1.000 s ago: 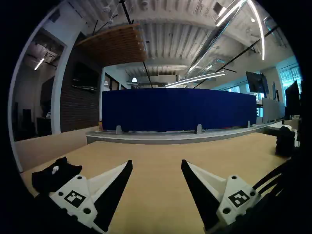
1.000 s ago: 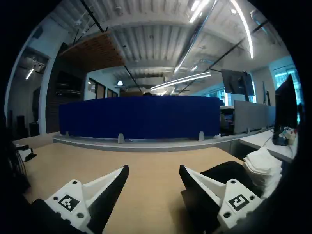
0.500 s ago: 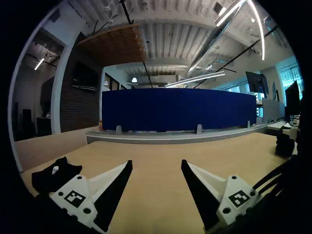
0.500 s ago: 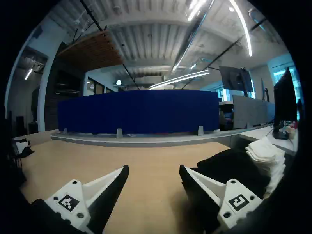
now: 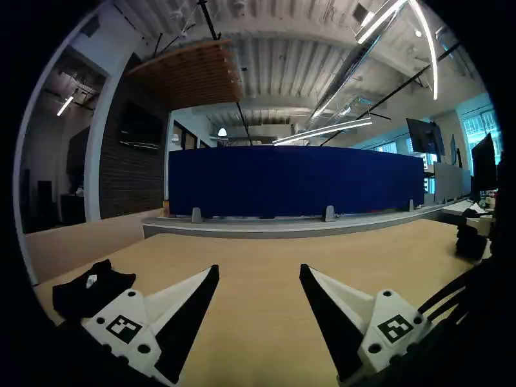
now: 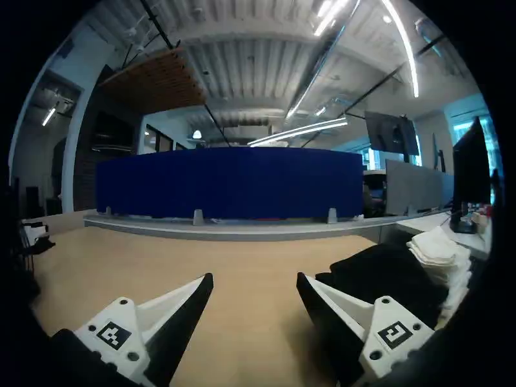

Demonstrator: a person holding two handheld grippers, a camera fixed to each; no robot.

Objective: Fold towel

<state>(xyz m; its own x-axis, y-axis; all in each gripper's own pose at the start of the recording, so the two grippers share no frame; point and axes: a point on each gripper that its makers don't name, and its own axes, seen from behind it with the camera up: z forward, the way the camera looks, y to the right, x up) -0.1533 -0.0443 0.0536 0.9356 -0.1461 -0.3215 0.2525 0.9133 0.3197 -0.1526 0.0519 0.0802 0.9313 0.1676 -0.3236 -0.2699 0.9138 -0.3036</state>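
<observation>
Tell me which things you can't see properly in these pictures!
- Right gripper view: black cloth pile, near side hidden behind a finger of the right gripper.
- Right gripper view: stack of white folded towels, cut off at the right edge.
- Left gripper view: small black cloth, partly behind a finger of the left gripper.
- Left gripper view: dark lump far right, too small to identify.

Light wooden surface (image 6: 251,271). Right gripper view: black towel heap (image 6: 387,277) on its right side, with a white folded towel stack (image 6: 442,255) just beside it. Left gripper view: small black cloth (image 5: 90,293) near the left edge.
</observation>
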